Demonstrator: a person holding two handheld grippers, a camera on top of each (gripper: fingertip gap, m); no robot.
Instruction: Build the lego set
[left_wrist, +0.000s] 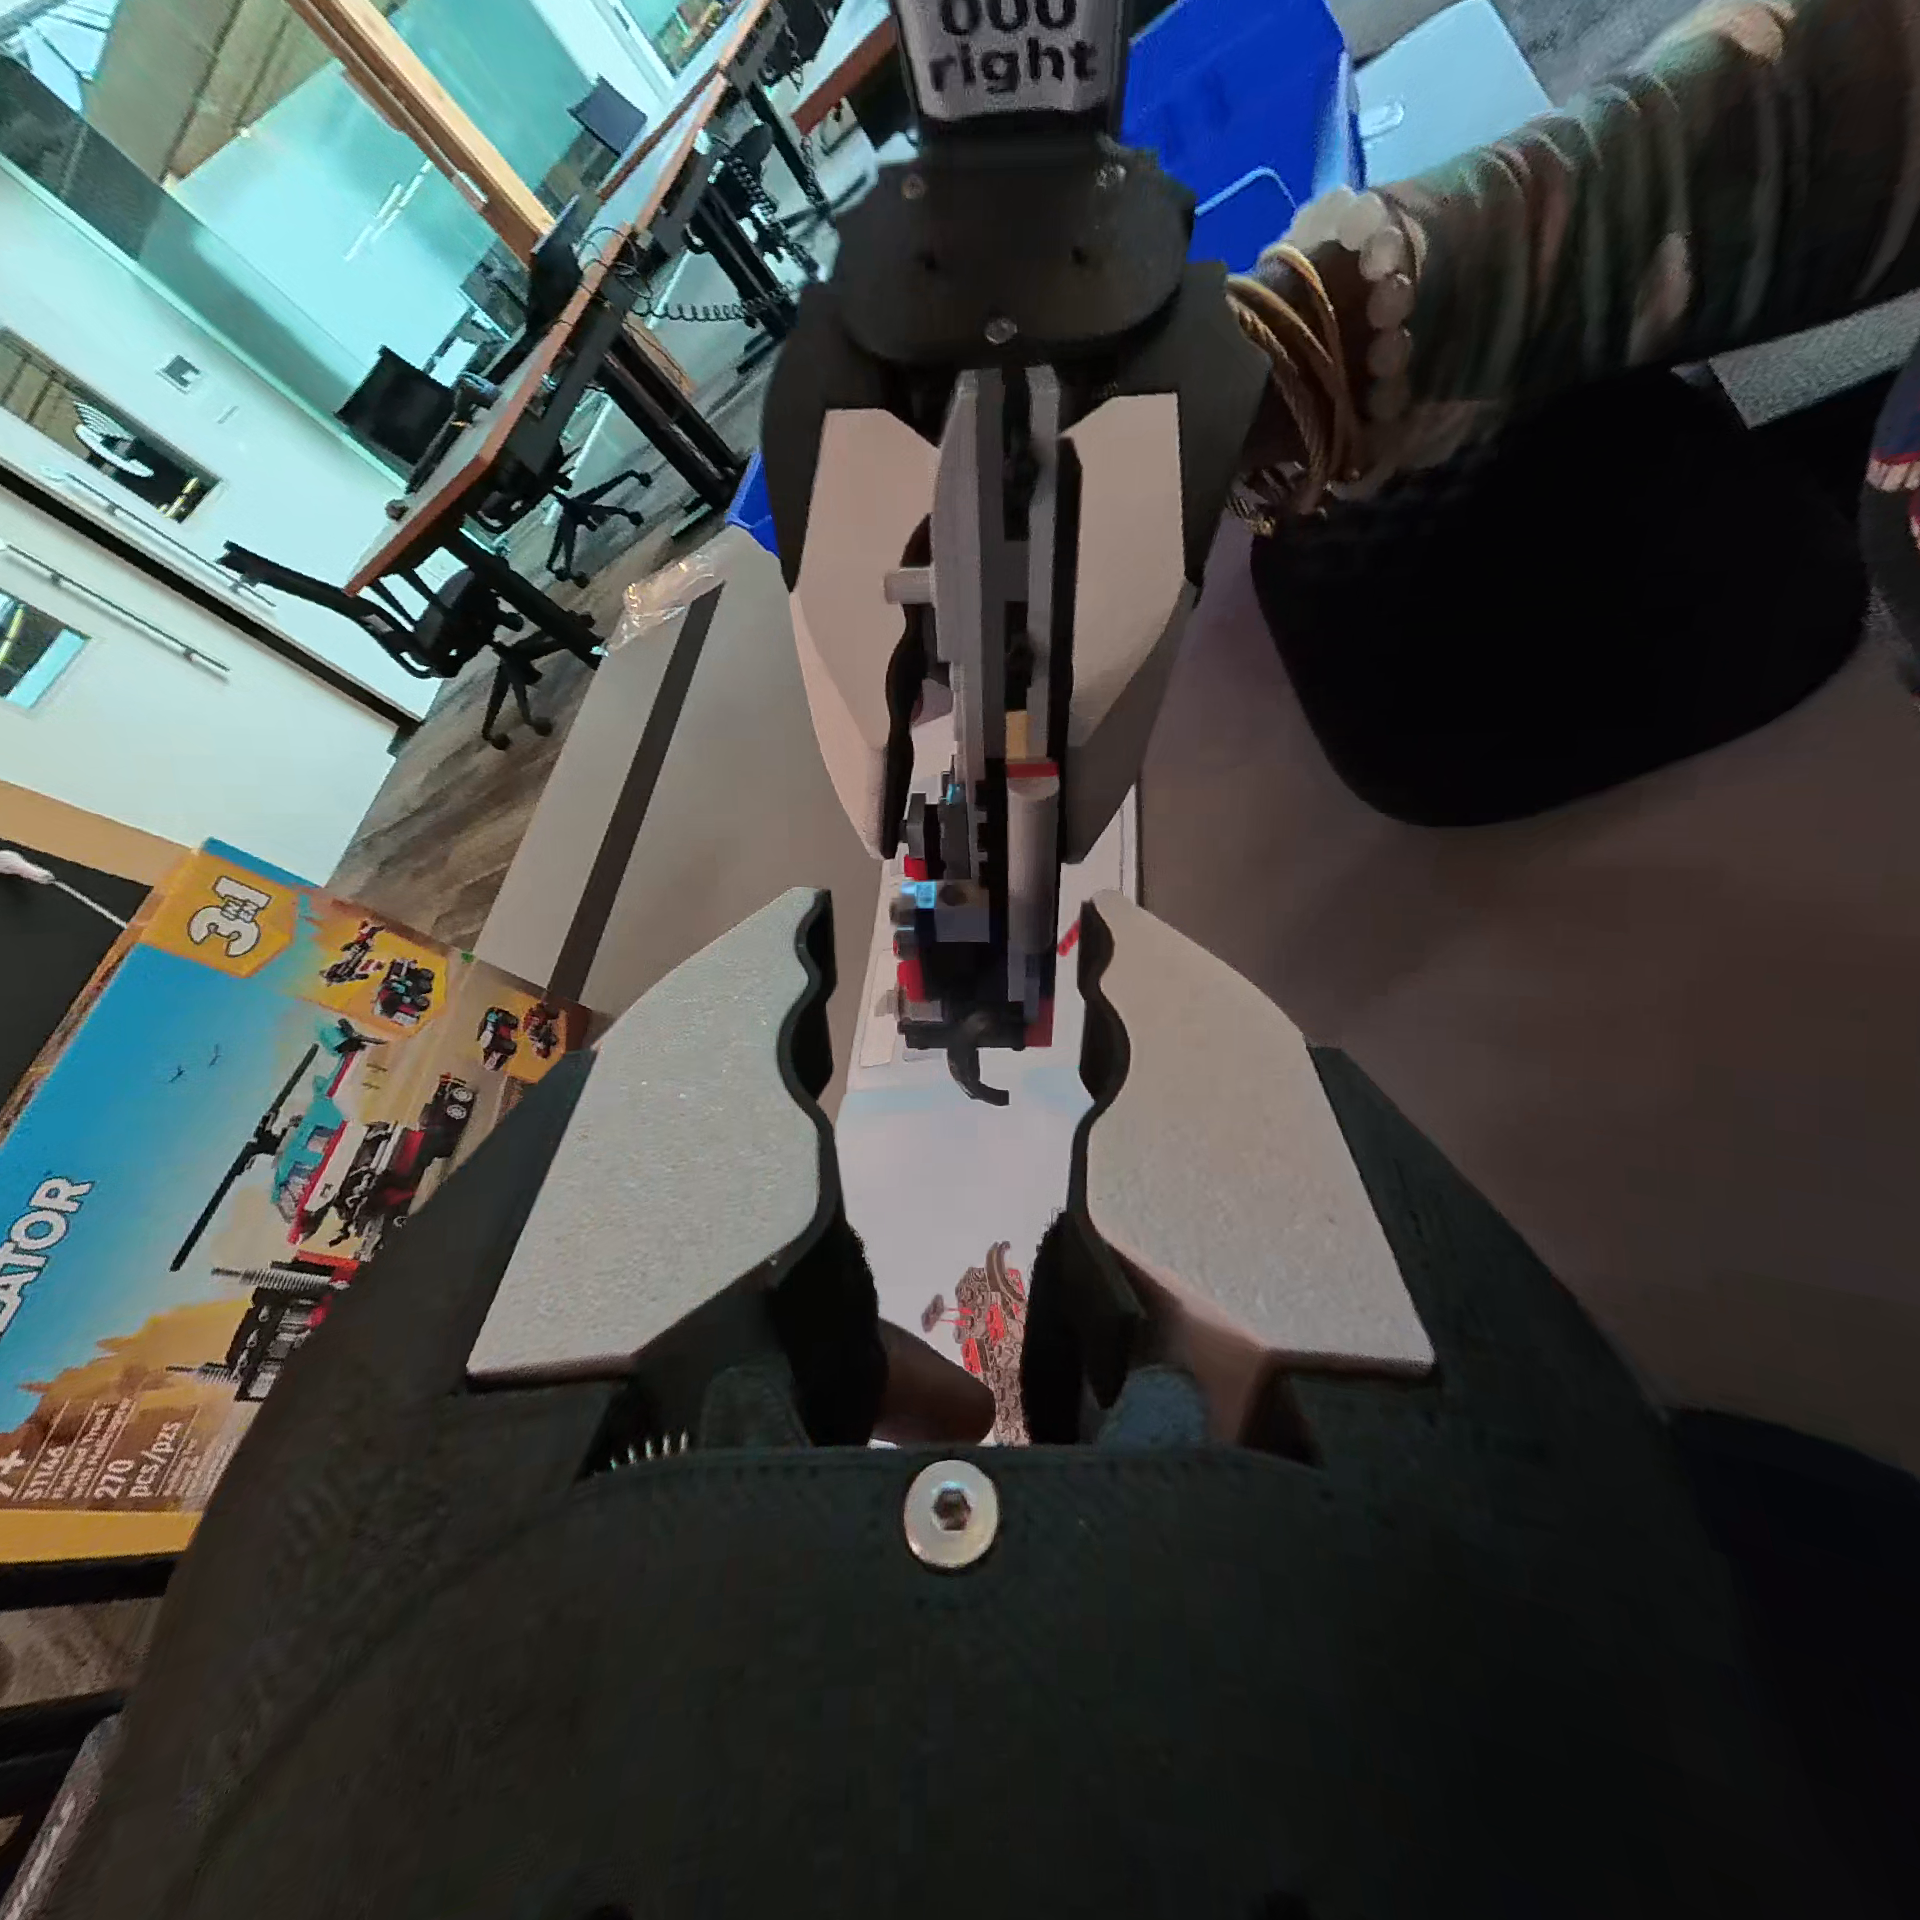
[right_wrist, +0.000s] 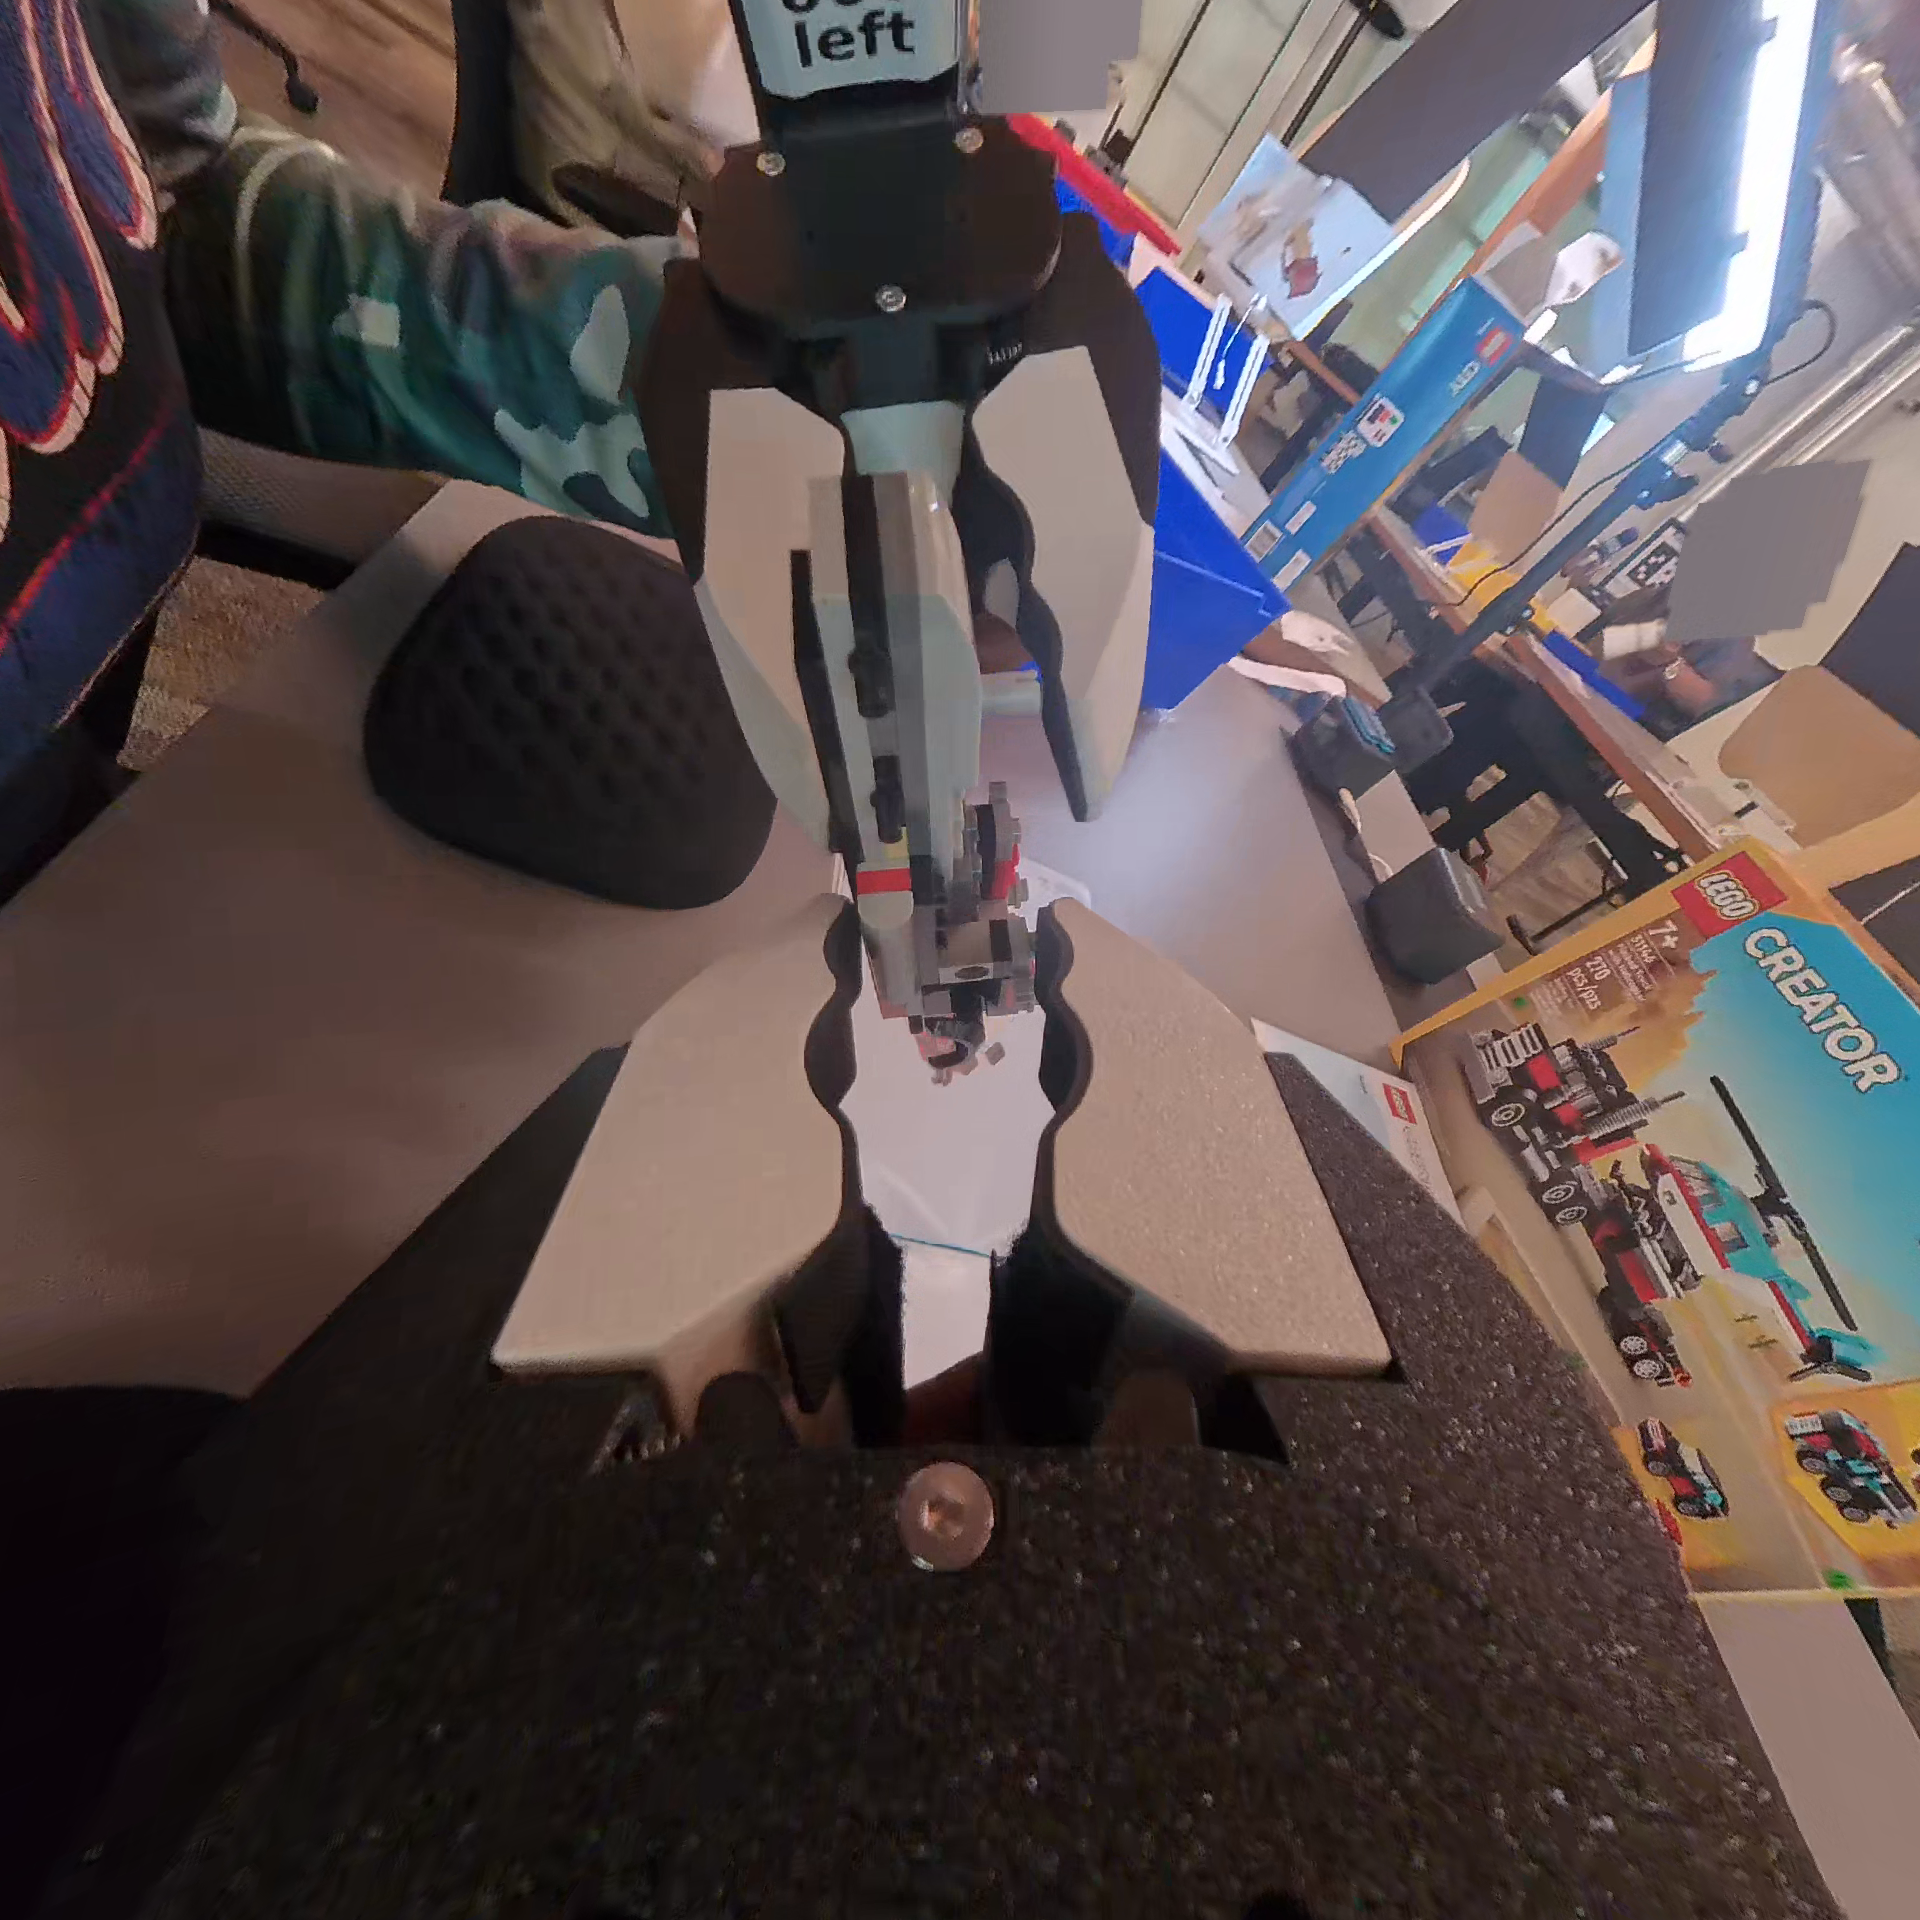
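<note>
Left gripper (left_wrist: 956, 997) jaws parted around the lego model's (left_wrist: 977, 935) lower end, not touching. Right gripper (left_wrist: 987, 821) opposite, clamped on model's upper part. Lego box (left_wrist: 239, 1174) left of model, on table (left_wrist: 1455, 935).

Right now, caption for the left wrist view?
Right claw holds the lego model at the open left claw.

Grey tabletop (right_wrist: 260, 1091) carries the items; boxed lego set (right_wrist: 1704, 1195) lies flat at one edge, picture side up; black dimpled cushion-like pad (right_wrist: 561, 717) rests near the opposite side; open instruction booklet (left_wrist: 956, 1195) lies between them, partly hidden.
</note>
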